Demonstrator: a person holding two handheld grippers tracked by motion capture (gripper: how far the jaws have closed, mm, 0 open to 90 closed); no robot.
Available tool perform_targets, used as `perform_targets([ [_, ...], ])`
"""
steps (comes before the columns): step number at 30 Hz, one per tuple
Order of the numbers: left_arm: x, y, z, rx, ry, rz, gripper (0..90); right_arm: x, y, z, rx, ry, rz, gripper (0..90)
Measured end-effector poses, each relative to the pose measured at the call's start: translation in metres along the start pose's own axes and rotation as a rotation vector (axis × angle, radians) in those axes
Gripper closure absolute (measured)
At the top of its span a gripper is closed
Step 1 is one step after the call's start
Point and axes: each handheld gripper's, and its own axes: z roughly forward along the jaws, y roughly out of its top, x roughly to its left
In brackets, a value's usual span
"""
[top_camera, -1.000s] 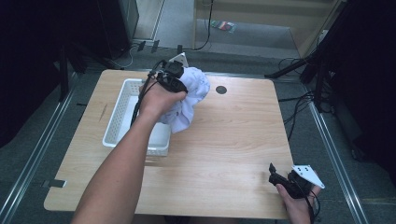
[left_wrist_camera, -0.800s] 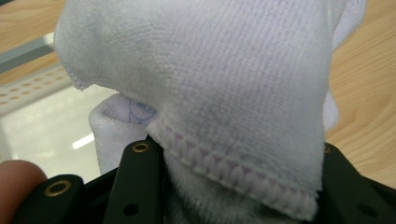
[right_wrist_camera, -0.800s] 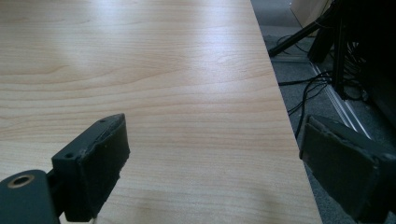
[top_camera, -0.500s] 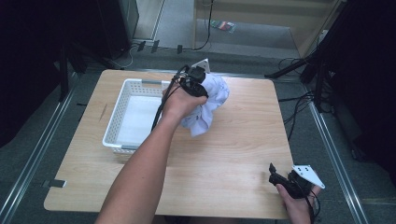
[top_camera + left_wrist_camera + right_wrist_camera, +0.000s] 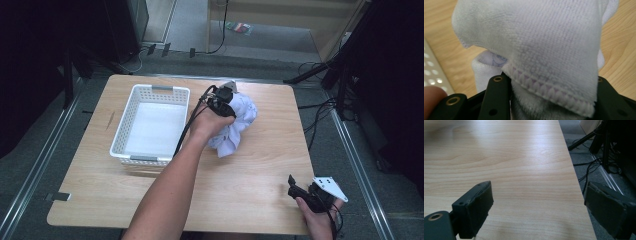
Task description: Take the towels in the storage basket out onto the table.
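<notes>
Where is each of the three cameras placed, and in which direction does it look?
High view: above the person's side, looking forward and down on the light wooden table; both forearms enter from below.
Left gripper view: rides the left tool, facing the white terry cloth between its black jaws.
Right gripper view: rides the right tool, jaws apart, facing across the table.
Shared: the cloth, the table.

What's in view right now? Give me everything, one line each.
Basket: one, white, perforated, left part of the table, nothing inside.
Cloth: one, white, bunched, held over the table centre, right of the basket.
Table: one, light wood.
Shelf unit: one, light wood, on the floor beyond the table.
Cables: several, black, on the floor right of the table.
Left tool: black, shut on the cloth.
Right tool: black, jaws wide apart, at the table's near right corner.
</notes>
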Motion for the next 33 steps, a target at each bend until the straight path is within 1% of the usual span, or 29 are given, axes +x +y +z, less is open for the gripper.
perform_targets([
  [4,-0.005,-0.007,0.017,0.031,-0.033,-0.001,56.7,0.0,0.0,0.0,0.0,0.0,0.002,8.3],
  [5,-0.009,-0.01,0.026,0.028,-0.048,-0.013,56.5,0.0,0.0,0.0,0.0,-0.001,0.001,8.3],
  [6,-0.009,-0.01,0.026,0.028,-0.048,-0.013,56.4,0.0,0.0,0.0,0.0,-0.001,0.001,8.3],
  [8,-0.012,-0.014,0.035,0.036,-0.059,-0.016,56.3,0.0,0.0,0.0,0.0,-0.001,0.001,8.3],
  [9,-0.013,-0.015,0.038,0.037,-0.057,-0.02,55.4,0.0,0.0,0.0,-0.001,-0.002,0.001,8.4],
  [10,-0.014,-0.015,0.039,0.047,-0.055,-0.015,55.4,0.0,0.0,0.0,-0.001,-0.002,0.002,8.4],
  [11,-0.015,-0.017,0.042,0.045,-0.041,-0.01,54.2,0.0,0.0,0.0,-0.001,-0.002,0.002,8.4],
  [12,-0.016,-0.018,0.043,0.041,-0.033,-0.016,54.2,0.0,0.0,0.0,-0.001,-0.002,0.002,8.4],
  [13,-0.016,-0.019,0.046,0.046,-0.041,-0.013,53.9,0.0,0.0,0.0,-0.001,-0.001,0.002,8.4],
  [14,-0.016,-0.019,0.048,0.047,-0.053,-0.019,50.7,0.0,0.0,0.0,0.0,-0.001,0.002,8.4],
  [15,-0.016,-0.019,0.049,0.057,-0.065,-0.016,47.2,0.0,0.0,0.0,0.0,-0.001,0.002,8.4],
  [16,-0.017,-0.019,0.049,0.06,-0.064,-0.022,41.8,0.0,0.0,0.0,0.0,0.0,0.002,8.4],
  [17,-0.017,-0.019,0.049,0.05,-0.053,-0.027,29.0,0.0,0.0,0.0,-0.001,0.0,0.001,8.4],
  [18,-0.017,-0.019,0.049,0.05,-0.053,-0.027,21.0,0.0,0.0,0.0,-0.001,0.0,0.001,8.4],
  [19,-0.017,-0.019,0.049,0.047,-0.058,-0.032,21.0,0.0,0.0,0.0,-0.001,0.0,0.001,8.4],
  [20,-0.017,-0.019,0.048,0.046,-0.062,-0.034,14.2,0.0,0.0,0.0,0.0,0.0,0.001,8.4],
  [21,-0.015,-0.019,0.044,0.028,-0.065,-0.038,11.2,0.0,0.0,0.0,0.0,0.0,0.001,8.4],
  [22,-0.015,-0.019,0.044,0.028,-0.065,-0.038,9.5,0.0,0.0,0.0,0.0,0.0,0.001,8.4],
  [23,-0.014,-0.018,0.041,0.025,-0.067,-0.042,9.5,0.0,0.0,0.0,0.0,0.0,0.001,8.4],
  [25,-0.01,-0.019,0.037,0.015,-0.067,-0.037,8.6,0.0,0.0,0.0,0.001,0.0,0.0,8.4],
  [32,0.008,-0.021,0.017,-0.006,-0.041,-0.049,8.2,0.0,0.0,0.0,0.002,-0.002,0.001,8.4],
  [33,0.011,-0.022,0.013,-0.008,-0.038,-0.056,8.2,0.0,0.0,0.001,0.002,-0.002,-0.001,8.4],
])
